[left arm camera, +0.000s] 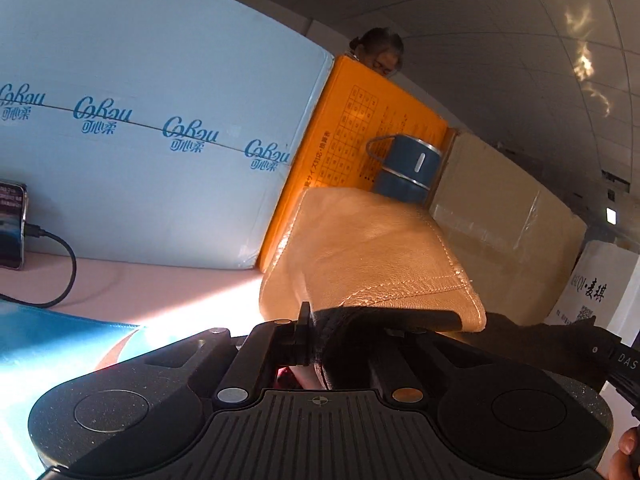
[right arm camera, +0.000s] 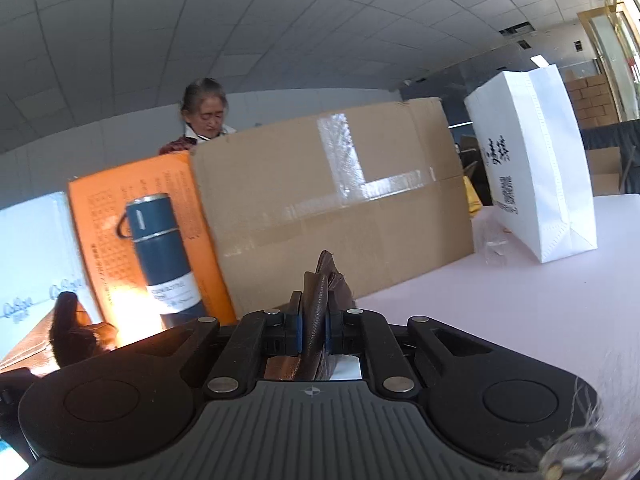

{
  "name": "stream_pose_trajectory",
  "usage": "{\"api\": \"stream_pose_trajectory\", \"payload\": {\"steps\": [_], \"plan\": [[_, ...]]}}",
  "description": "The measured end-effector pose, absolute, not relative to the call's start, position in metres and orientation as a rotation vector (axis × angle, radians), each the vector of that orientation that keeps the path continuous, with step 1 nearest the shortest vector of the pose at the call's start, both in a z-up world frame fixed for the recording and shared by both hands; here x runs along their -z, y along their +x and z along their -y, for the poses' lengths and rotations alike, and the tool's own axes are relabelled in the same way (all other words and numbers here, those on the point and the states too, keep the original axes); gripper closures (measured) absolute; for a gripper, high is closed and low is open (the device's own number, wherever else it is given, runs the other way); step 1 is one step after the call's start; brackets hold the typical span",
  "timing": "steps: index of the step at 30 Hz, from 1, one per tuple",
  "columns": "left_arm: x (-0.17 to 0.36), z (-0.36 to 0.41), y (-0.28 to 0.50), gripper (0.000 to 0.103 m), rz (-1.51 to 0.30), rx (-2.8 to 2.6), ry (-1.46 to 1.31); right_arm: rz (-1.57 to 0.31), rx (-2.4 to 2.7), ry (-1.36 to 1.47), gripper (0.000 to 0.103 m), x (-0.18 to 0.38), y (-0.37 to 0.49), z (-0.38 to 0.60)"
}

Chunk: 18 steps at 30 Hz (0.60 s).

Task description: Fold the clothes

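A brown leather garment with dark fur trim is held up between both grippers. In the left wrist view my left gripper (left arm camera: 320,332) is shut on its furry edge, and a tan leather panel (left arm camera: 372,256) rises in front of it. In the right wrist view my right gripper (right arm camera: 314,320) is shut on a dark brown leather fold (right arm camera: 320,296) that sticks up between the jaws. The rest of the garment (right arm camera: 68,332) hangs at the lower left.
A pink table (right arm camera: 520,312) carries a blue thermos (right arm camera: 160,252), an orange box (left arm camera: 360,128), a light blue carton (left arm camera: 140,140), a cardboard box (right arm camera: 340,200) and a white bag (right arm camera: 532,176). A phone with cable (left arm camera: 12,224) lies far left. A person (right arm camera: 204,112) stands behind the boxes.
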<state>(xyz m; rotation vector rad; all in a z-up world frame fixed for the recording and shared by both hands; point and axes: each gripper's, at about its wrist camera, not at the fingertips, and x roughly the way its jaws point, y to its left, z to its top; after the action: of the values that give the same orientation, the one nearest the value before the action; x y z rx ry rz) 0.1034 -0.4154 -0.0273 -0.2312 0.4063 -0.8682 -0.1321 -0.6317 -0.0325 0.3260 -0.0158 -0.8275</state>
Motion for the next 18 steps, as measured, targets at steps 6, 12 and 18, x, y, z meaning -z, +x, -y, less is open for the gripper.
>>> {"api": "stream_pose_trajectory", "payload": {"steps": [6, 12, 18], "plan": [[0.007, 0.356, 0.1, 0.101, -0.359, 0.861, -0.244, 0.073, 0.687, 0.416, 0.095, 0.011, -0.147, 0.598], [0.011, 0.281, 0.082, 0.101, -0.402, 0.837, -0.175, 0.049, 0.578, 0.445, 0.095, 0.011, -0.161, 0.553], [0.033, 0.209, 0.074, 0.1, -0.542, 0.79, -0.161, -0.017, 0.513, 0.453, 0.095, 0.022, -0.168, 0.509]]}}
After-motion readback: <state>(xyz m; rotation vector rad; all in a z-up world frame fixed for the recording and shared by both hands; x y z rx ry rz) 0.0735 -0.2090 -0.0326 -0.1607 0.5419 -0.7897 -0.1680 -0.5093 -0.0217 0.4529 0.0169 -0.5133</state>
